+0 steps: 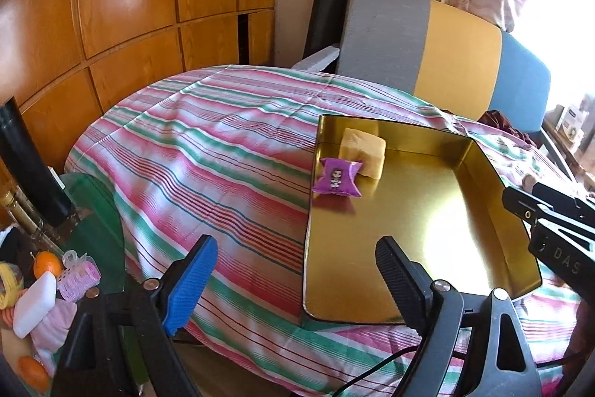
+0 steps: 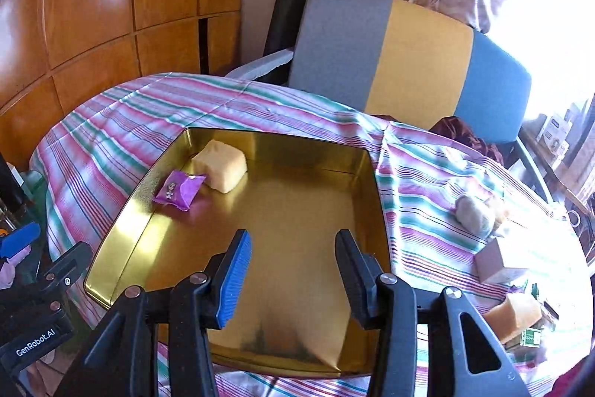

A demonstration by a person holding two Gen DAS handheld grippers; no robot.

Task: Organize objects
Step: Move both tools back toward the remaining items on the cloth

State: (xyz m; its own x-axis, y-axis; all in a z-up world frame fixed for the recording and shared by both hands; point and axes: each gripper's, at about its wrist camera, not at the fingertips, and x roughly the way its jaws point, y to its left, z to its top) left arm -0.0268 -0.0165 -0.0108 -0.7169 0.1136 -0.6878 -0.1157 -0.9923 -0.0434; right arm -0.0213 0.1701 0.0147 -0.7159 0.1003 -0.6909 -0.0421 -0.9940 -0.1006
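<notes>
Step in hand, as I judge: between placements, next object to fetch.

Gold tin tray (image 2: 297, 211) on striped cloth (image 1: 208, 151); purple packet (image 2: 179, 189) and yellow sponge block (image 2: 222, 170) lie in far left corner, touching. Packet long axis runs about along tray's left wall.

Left gripper (image 1: 293, 281): jaws wide apart, nothing between. Right gripper (image 2: 293, 278): jaws parted, empty, above tray.

Next move probably calls for reach to grey ball (image 2: 474, 213) or boxes at right.

One gold tin tray (image 2: 122, 240) lies ahead of the right gripper's fingers, holding two things at its far left corner: one pale yellow sponge block (image 2: 221, 170) and one purple sachet (image 2: 179, 190). To that gripper's right lie one grey stone (image 2: 474, 211), one pale box (image 2: 498, 263) and one orange block (image 2: 515, 317). Left of the left gripper sit two oranges (image 1: 47, 263), one pink hair roller (image 1: 79, 279) and one white bar (image 1: 34, 304).
</notes>
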